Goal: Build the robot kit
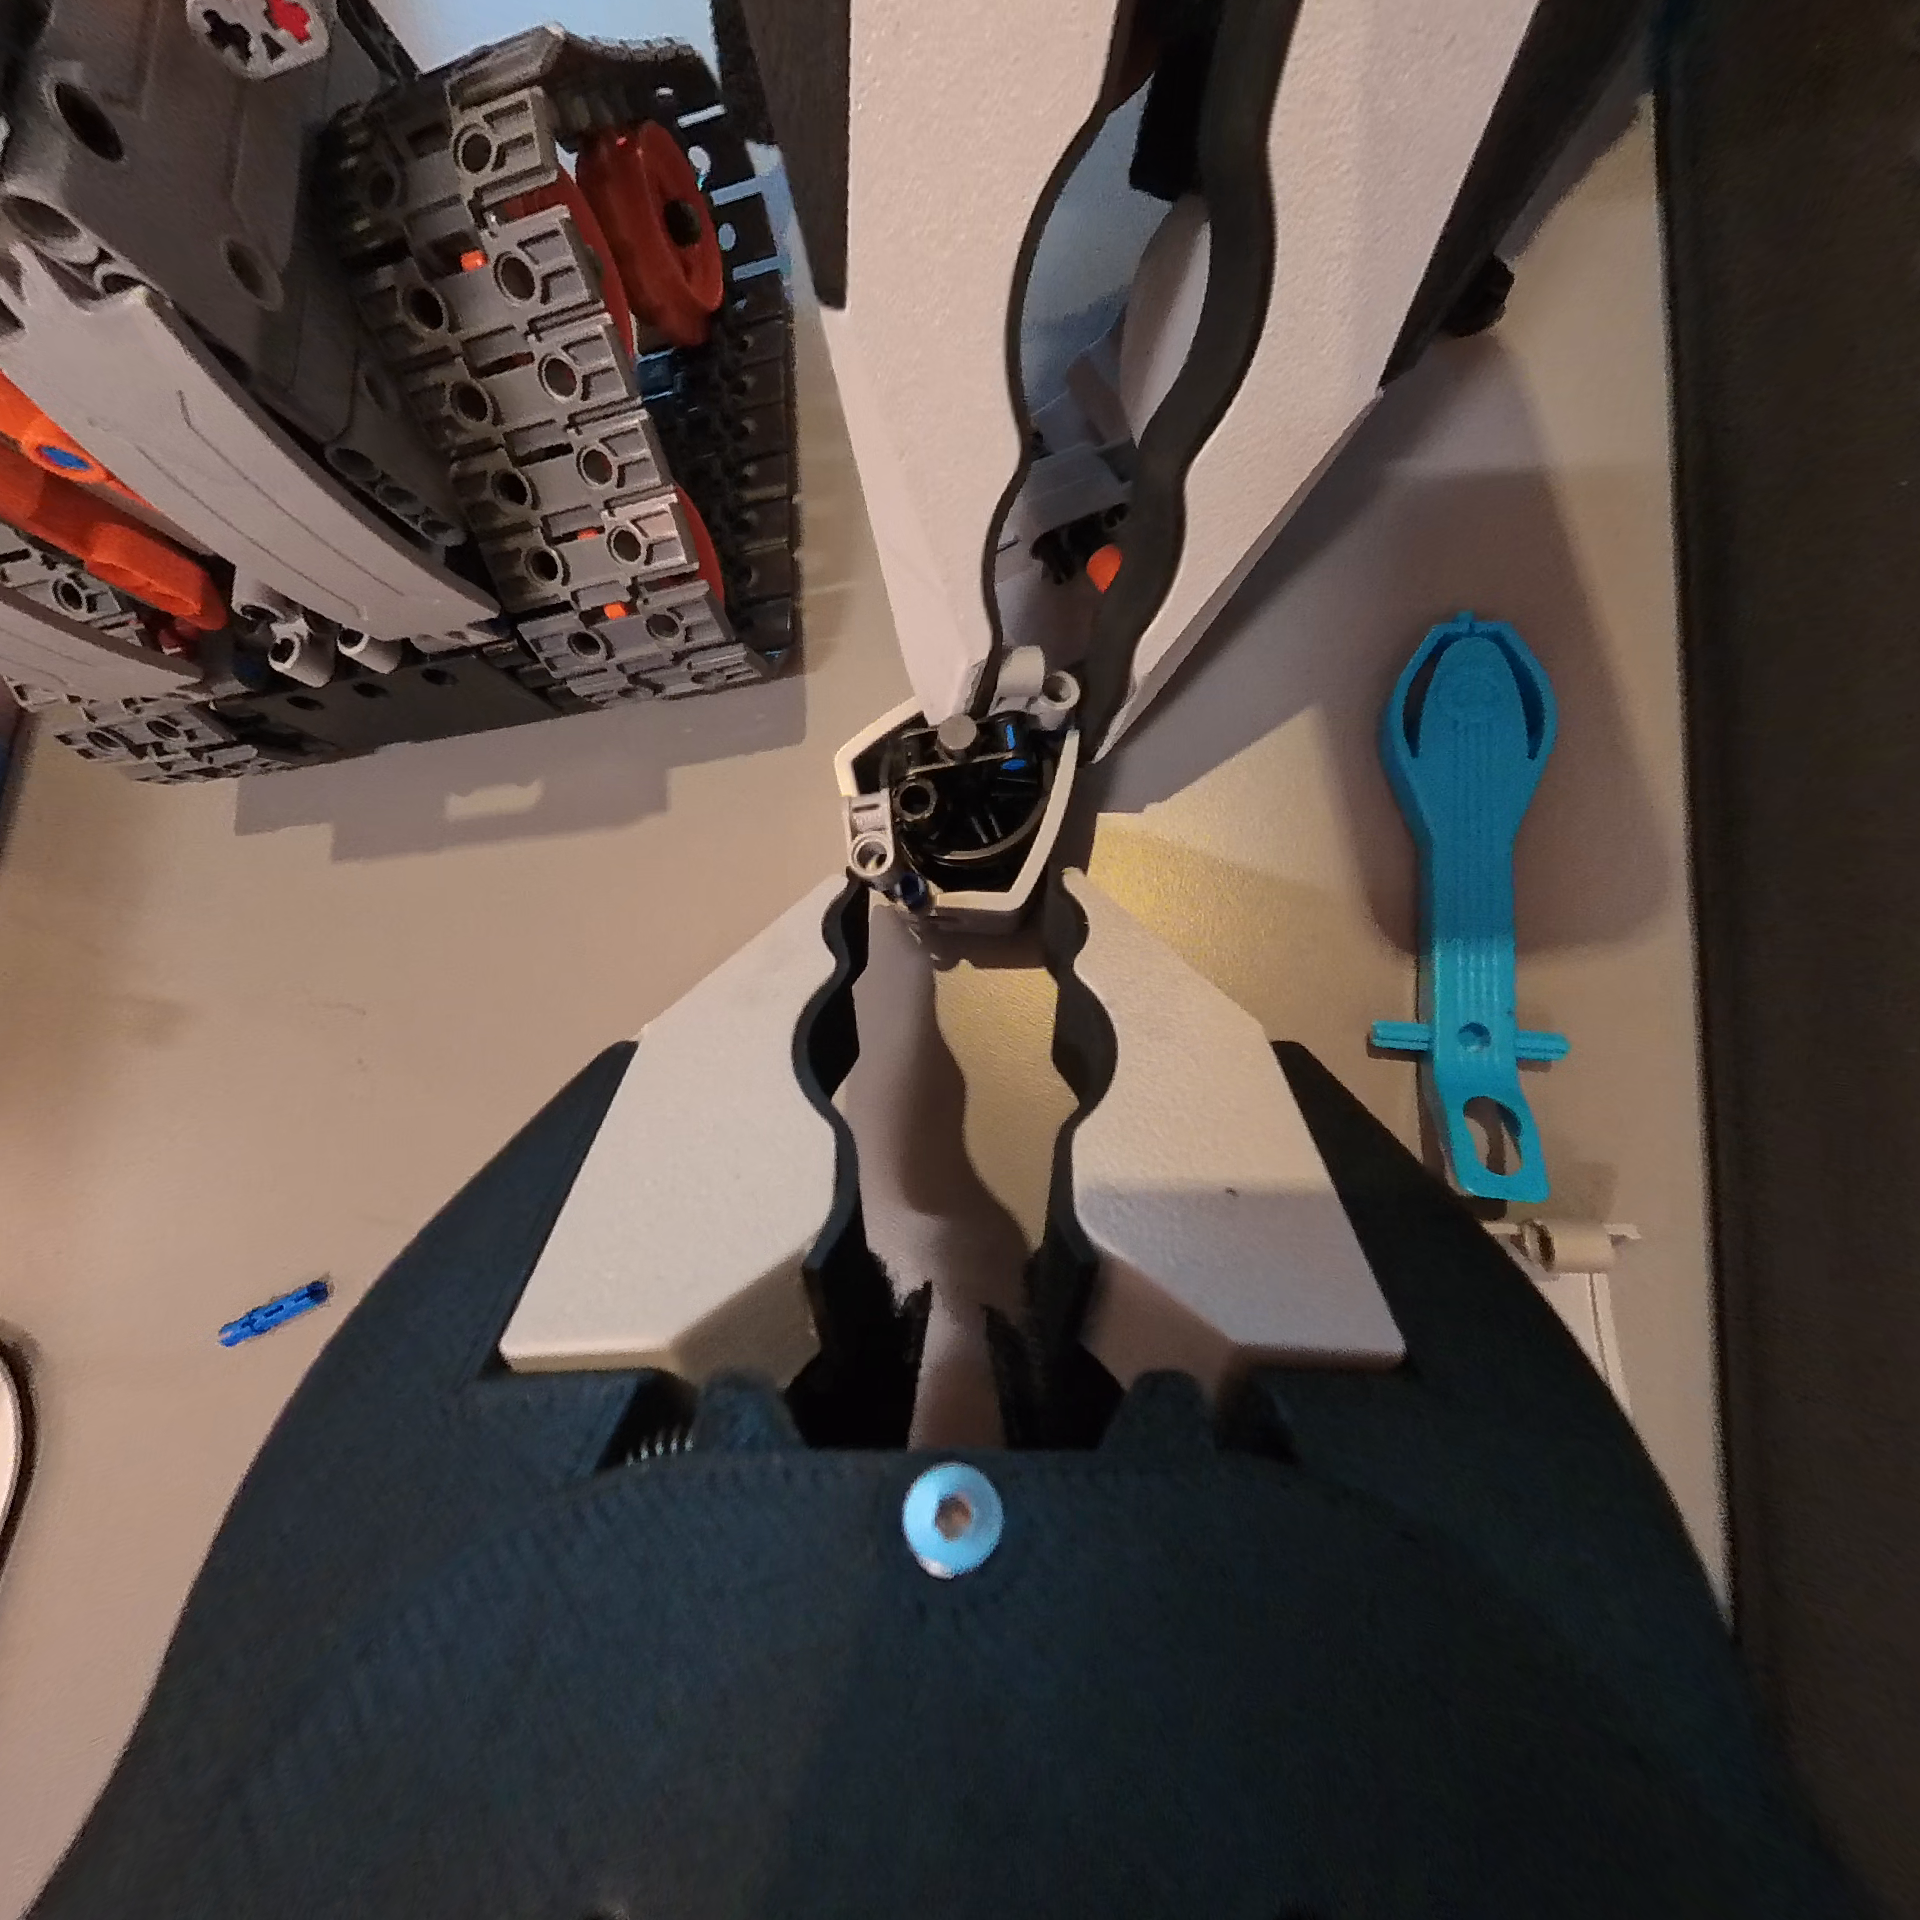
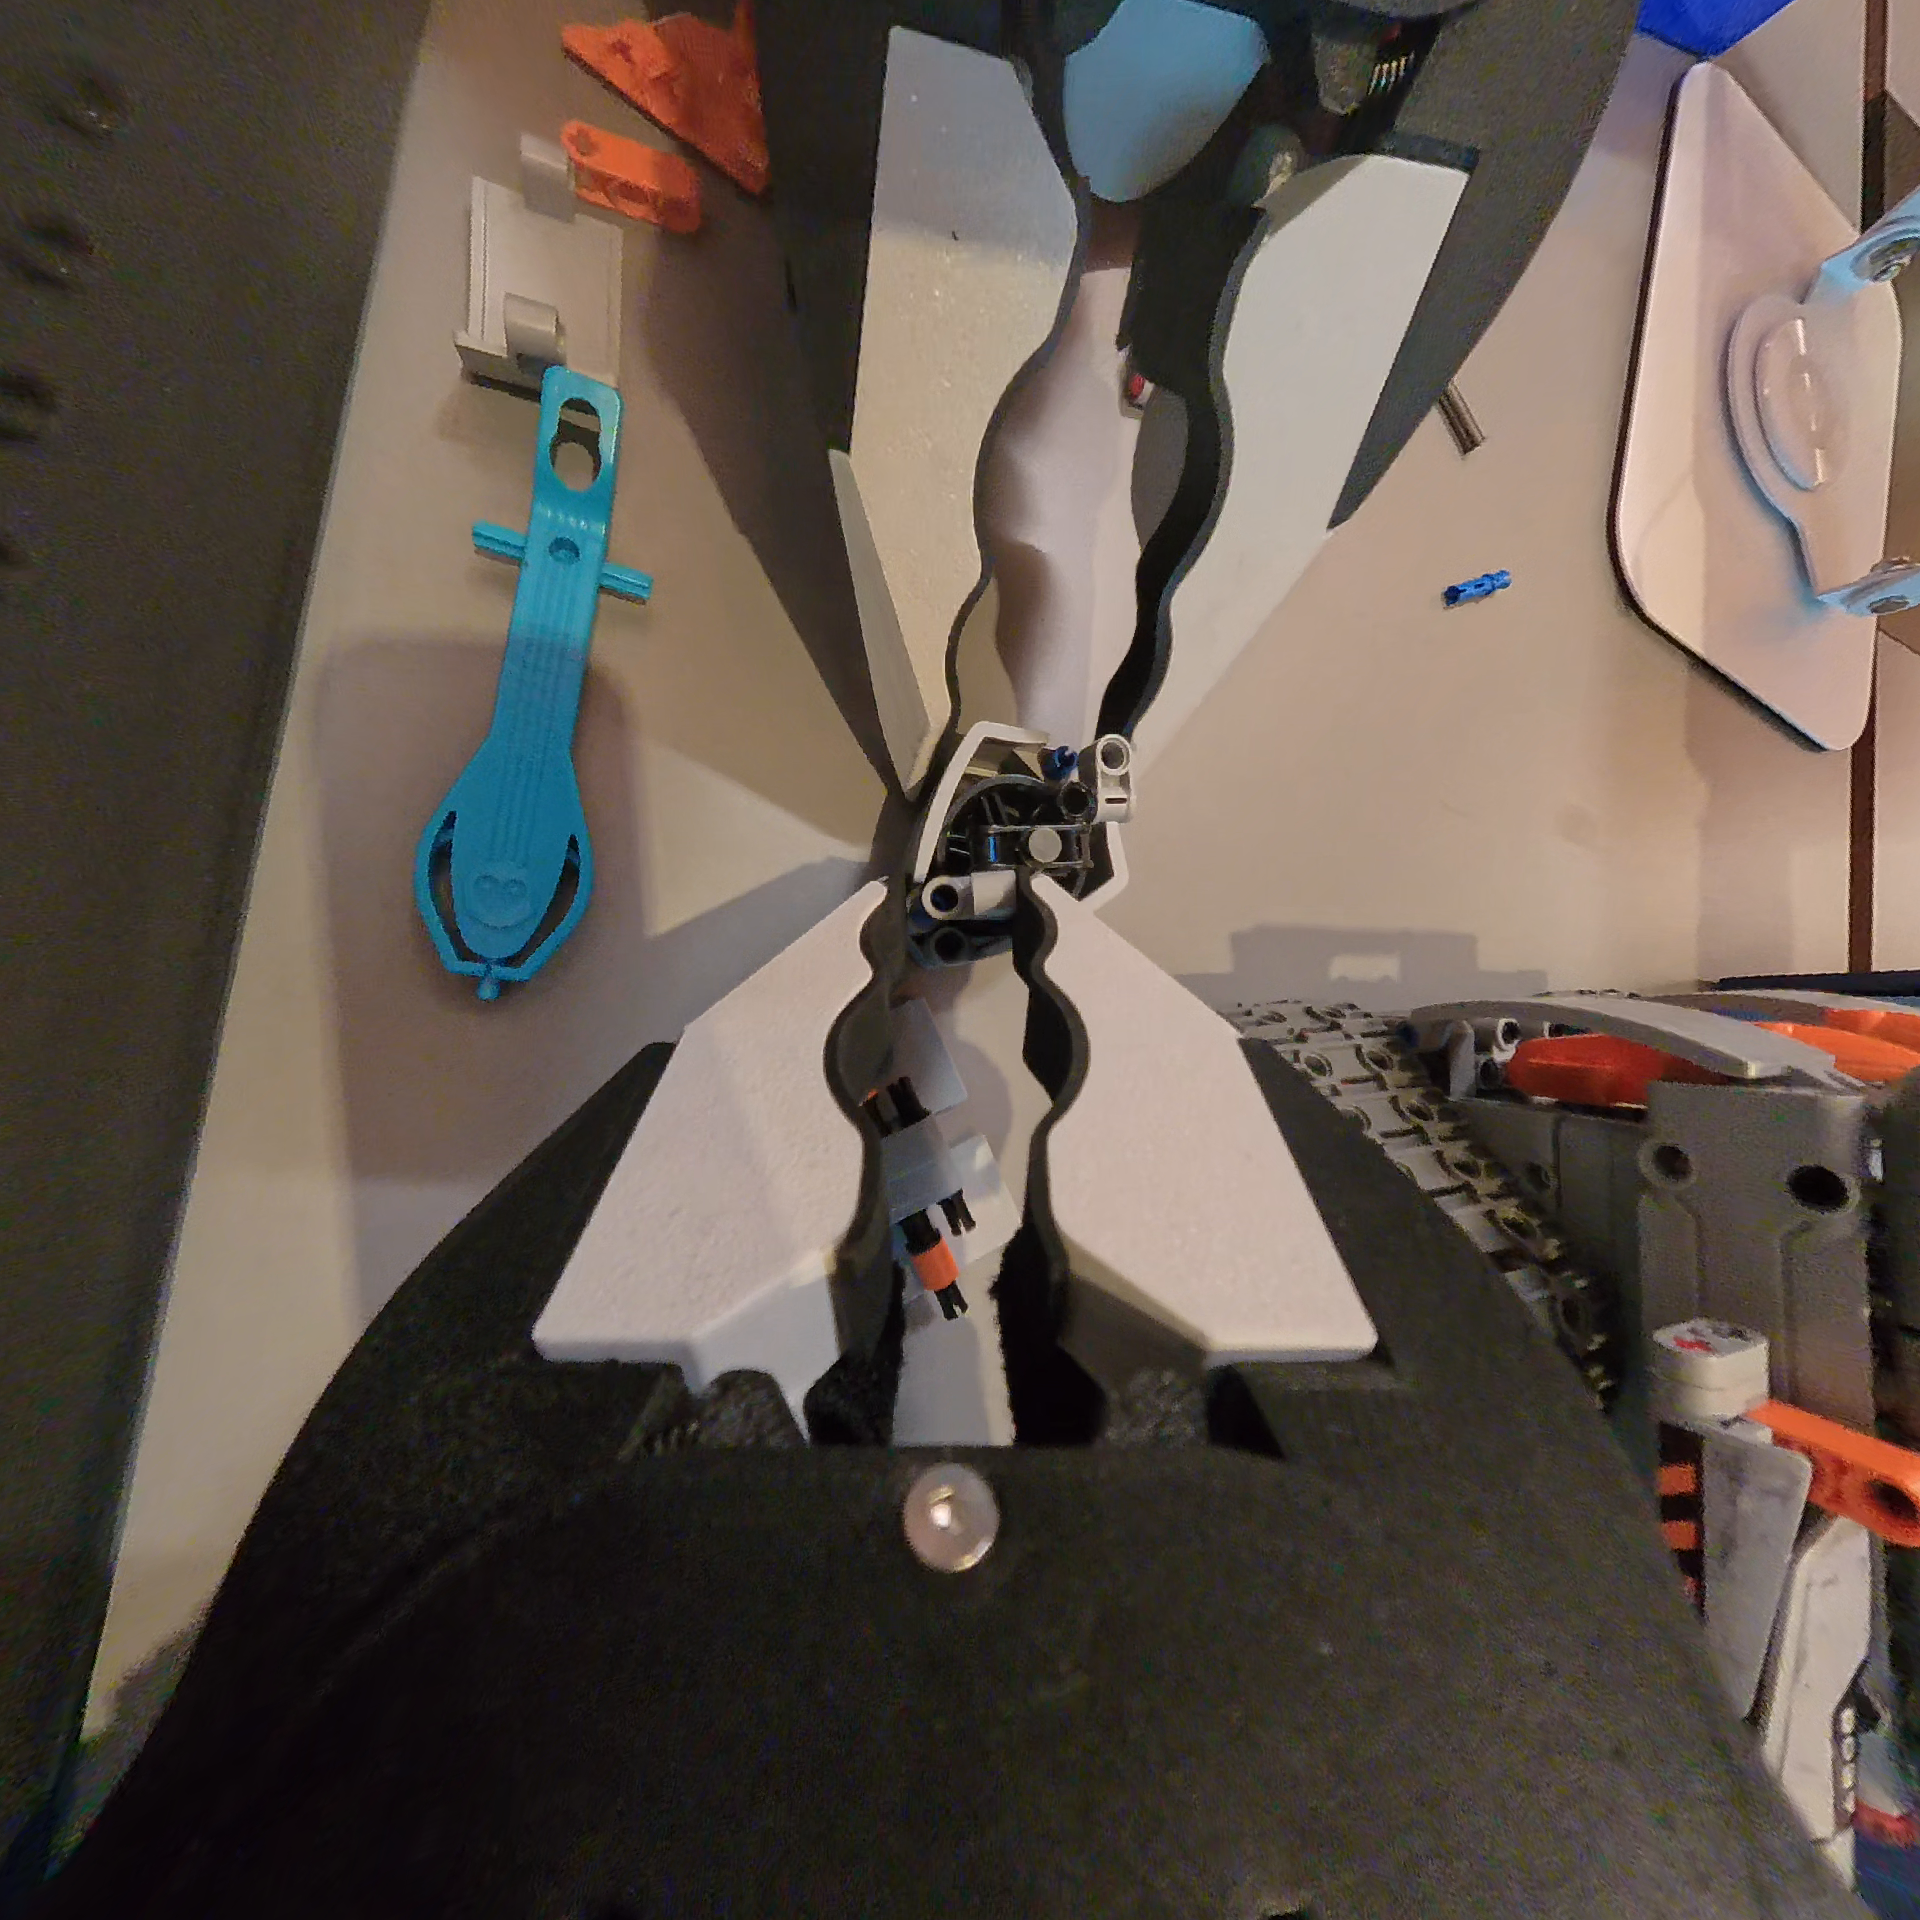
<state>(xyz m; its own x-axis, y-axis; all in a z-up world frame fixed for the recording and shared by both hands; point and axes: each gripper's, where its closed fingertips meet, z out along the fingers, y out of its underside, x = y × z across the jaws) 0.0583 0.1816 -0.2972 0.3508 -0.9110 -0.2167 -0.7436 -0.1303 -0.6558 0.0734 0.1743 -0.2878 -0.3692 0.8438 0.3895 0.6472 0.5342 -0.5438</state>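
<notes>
A small brick assembly point(image 1: 961, 805), a white curved panel around a black round part with grey connectors, hangs in the air between my two grippers. My left gripper point(image 1: 956, 899) is shut on its near end. My right gripper point(image 1: 1044, 691) comes in from the top of the left wrist view and is shut on the far end. In the right wrist view the assembly point(image 2: 1023, 821) sits at my right gripper point(image 2: 956, 896) tips. A grey beam with black pins and an orange bush point(image 2: 930, 1174) runs back between its fingers. My left gripper point(image 2: 1023, 727) pinches it from above.
A large grey and orange tracked brick vehicle point(image 1: 436, 416) point(image 2: 1558, 1164) stands close by. A blue brick separator tool point(image 1: 1475, 904) point(image 2: 520, 717) and a small blue pin point(image 1: 275, 1311) point(image 2: 1475, 588) lie on the beige table. Orange parts point(image 2: 675, 94), a grey panel point(image 2: 535, 281) and a white plate point(image 2: 1756, 416) lie farther off. Left and right tips are no more than a few centimetres apart. The white plate point(image 2: 1756, 416) is about equally far from each gripper, around 35 centimeters.
</notes>
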